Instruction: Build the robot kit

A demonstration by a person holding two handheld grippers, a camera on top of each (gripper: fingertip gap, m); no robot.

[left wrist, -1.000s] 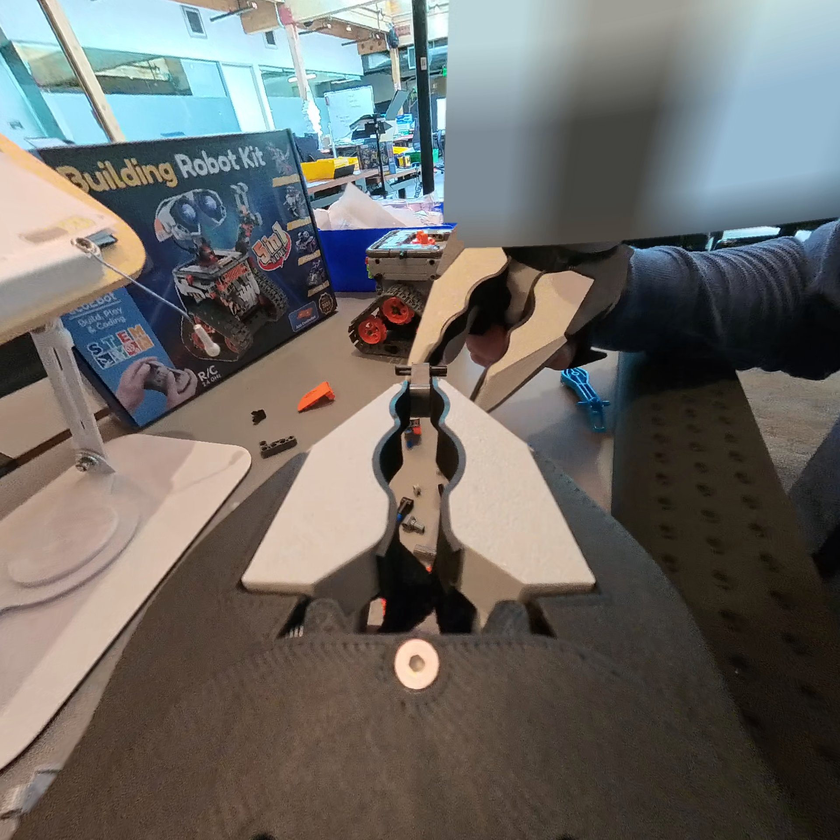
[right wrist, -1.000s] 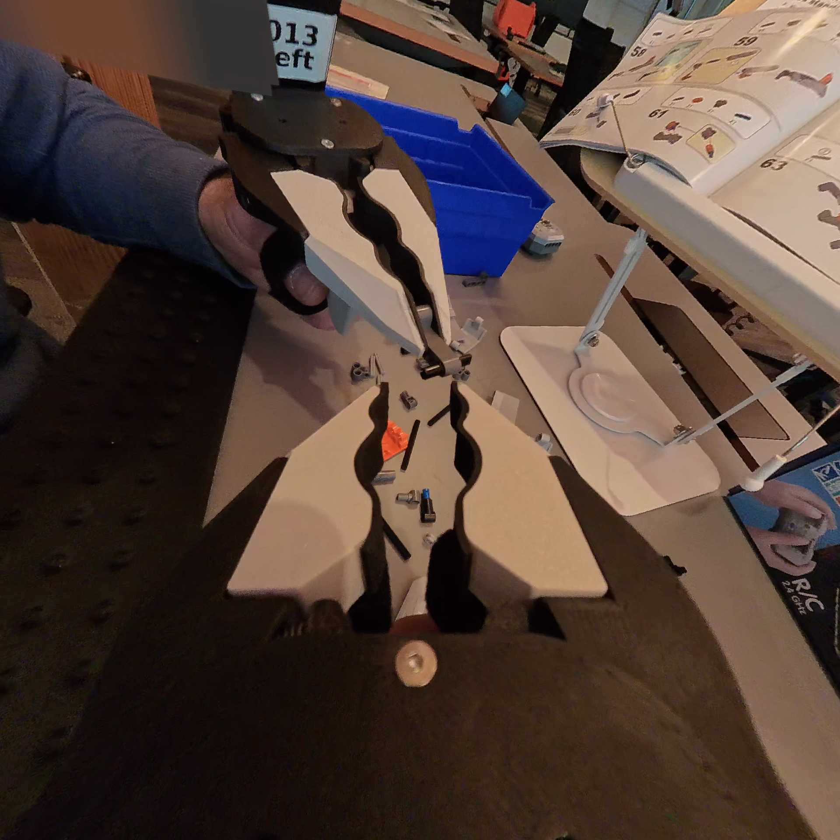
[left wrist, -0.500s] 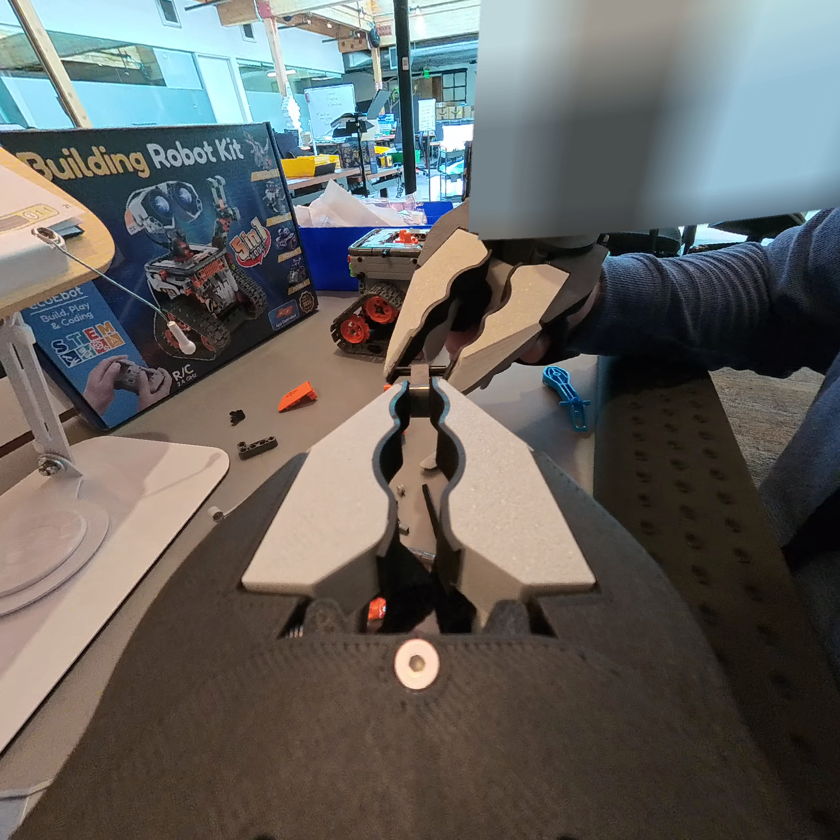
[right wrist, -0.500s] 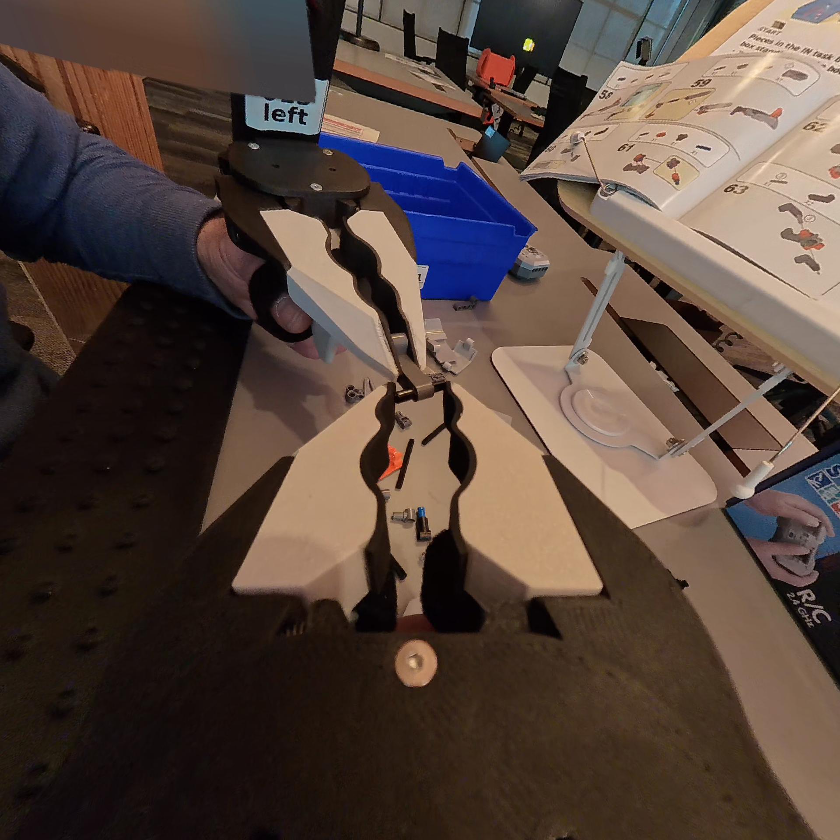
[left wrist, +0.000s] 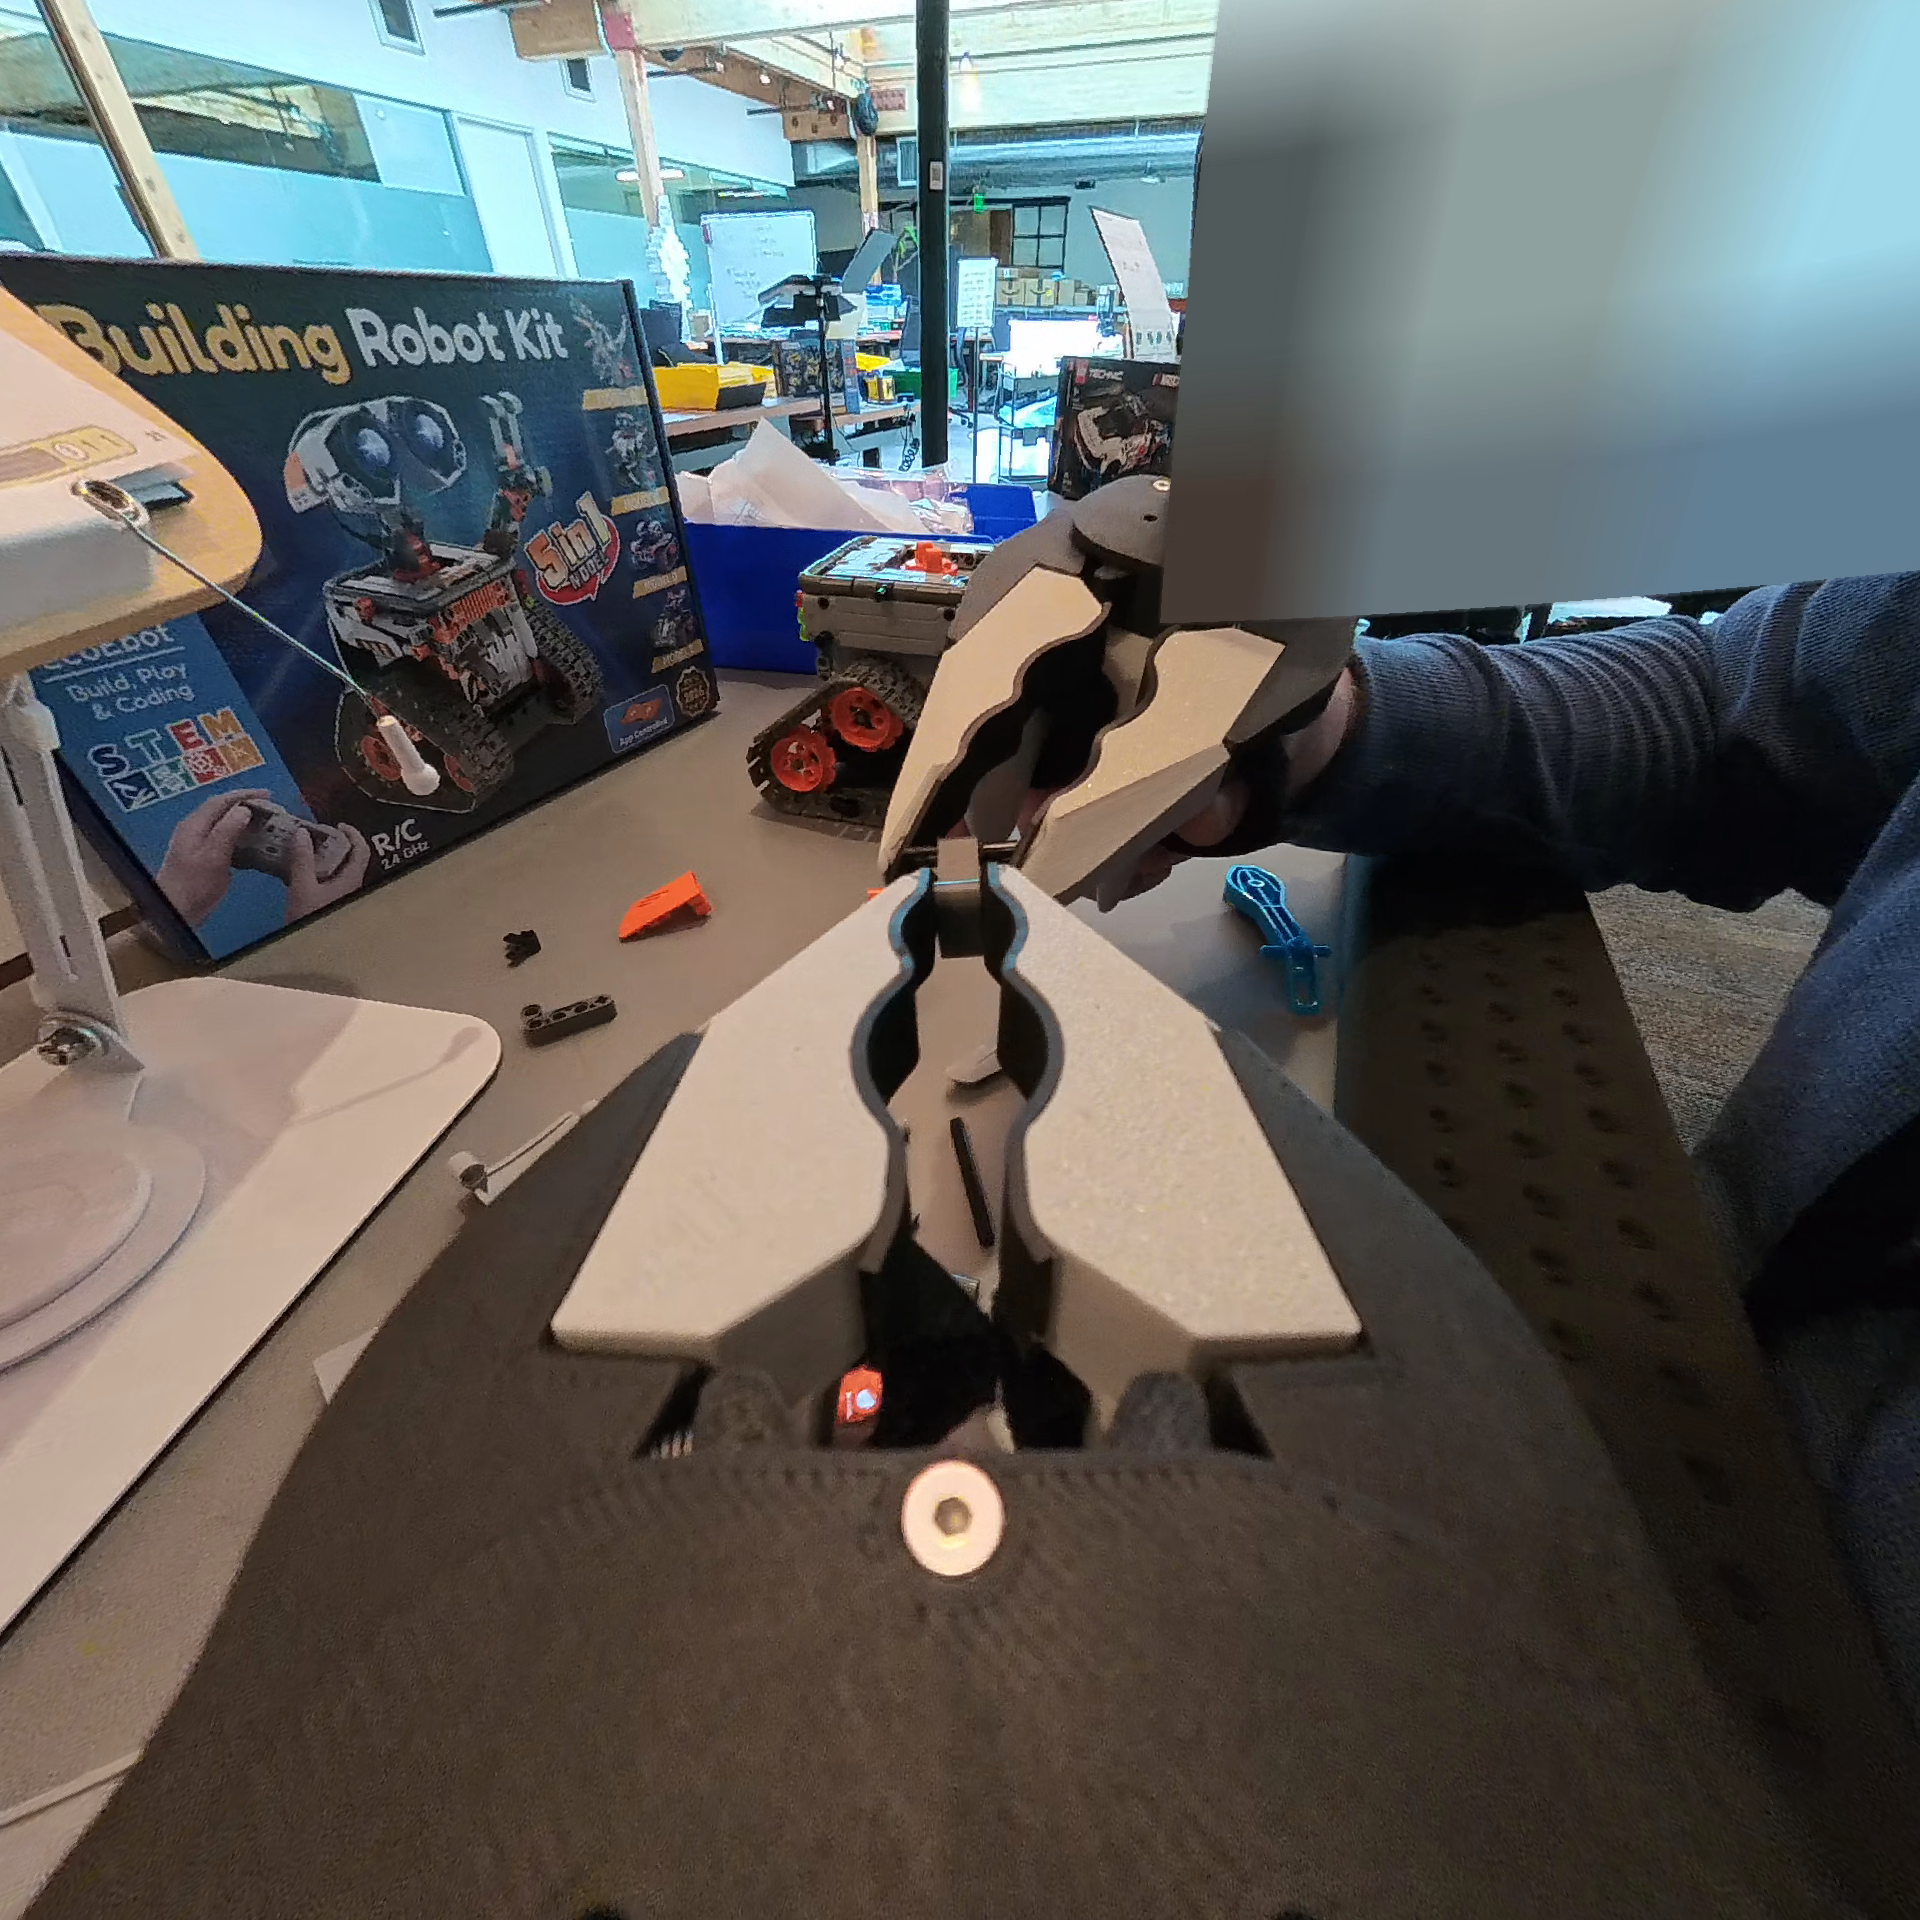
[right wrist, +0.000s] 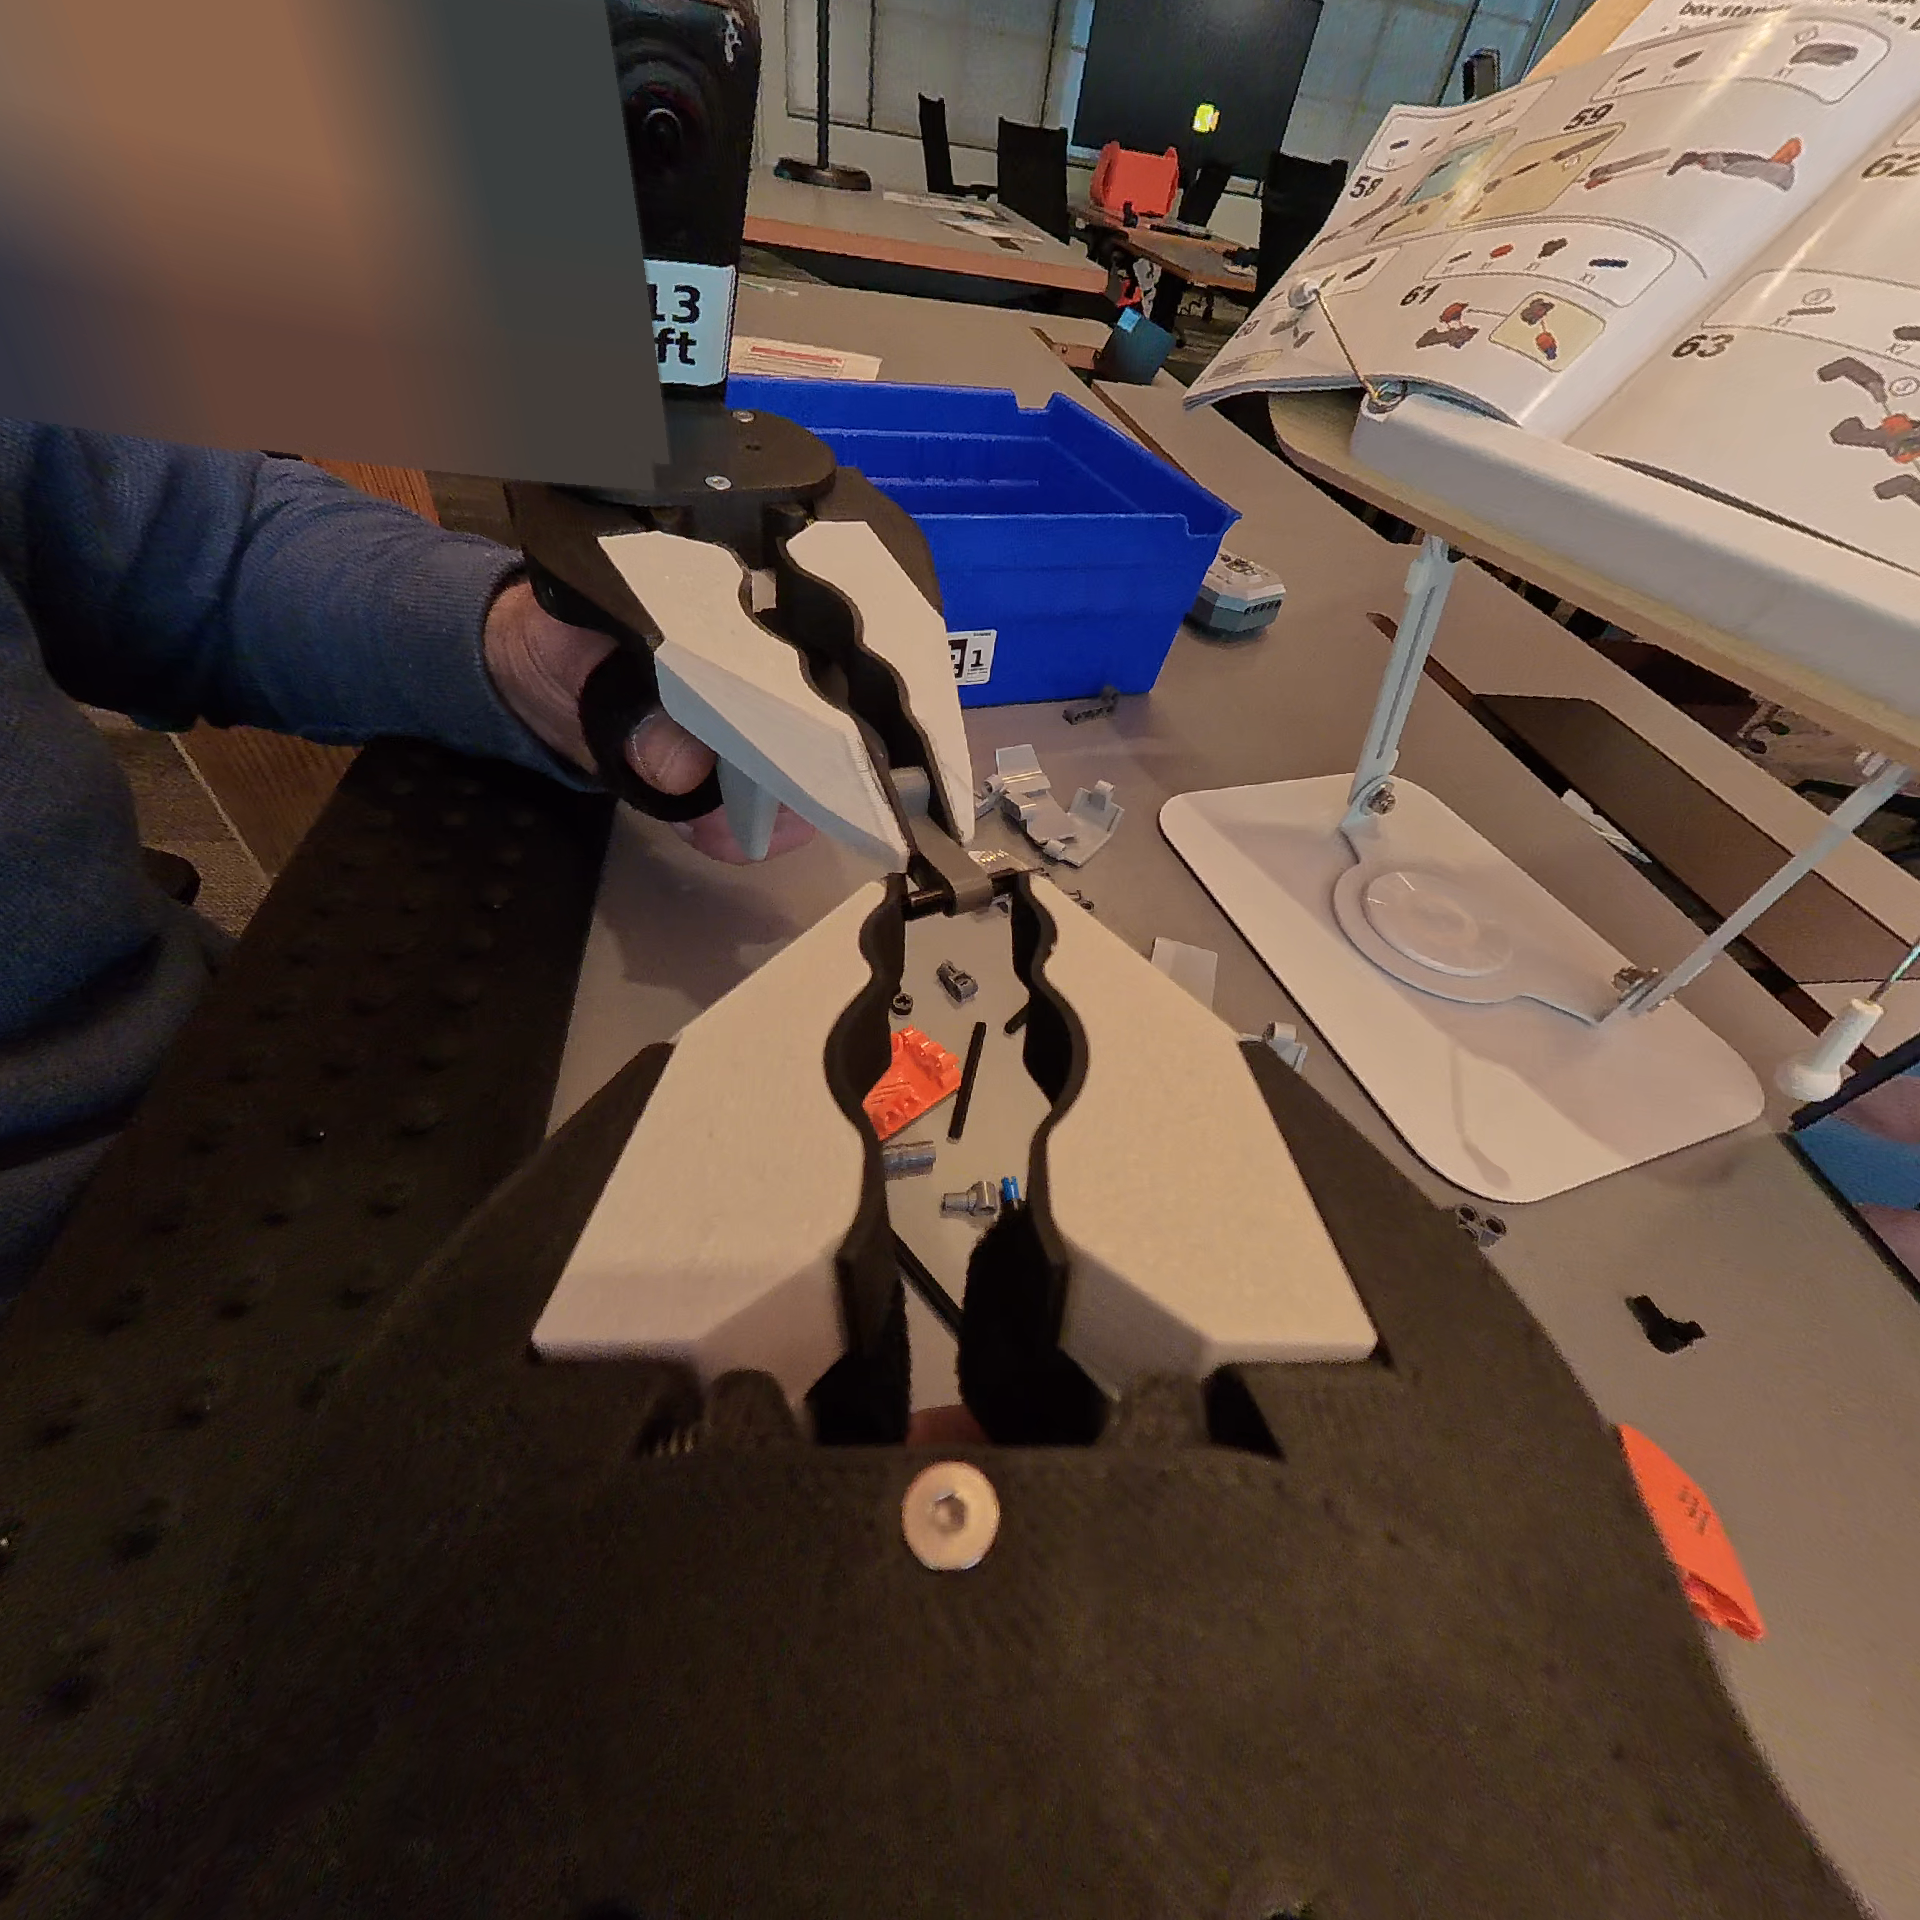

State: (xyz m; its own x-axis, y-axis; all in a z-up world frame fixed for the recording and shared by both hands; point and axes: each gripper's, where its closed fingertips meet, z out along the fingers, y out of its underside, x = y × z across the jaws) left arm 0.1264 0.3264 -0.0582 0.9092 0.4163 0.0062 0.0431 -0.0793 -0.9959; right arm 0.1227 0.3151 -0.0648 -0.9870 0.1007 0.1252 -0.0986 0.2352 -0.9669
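Left white-fingered gripper [left wrist: 958, 883] pinching a small grey plastic beam [left wrist: 958, 902] above the grey tabletop [left wrist: 582, 883], its far end with a black pin lying between the near-closed tips of the right white-fingered gripper [right wrist: 951, 883], whose grasp cannot be confirmed; loose orange and grey pieces remain below.

Bright daylight comes through big windows [left wrist: 312, 197] far behind. Edges bend like a fishbowl. Soft shadows lie on the counter [right wrist: 1299, 665].
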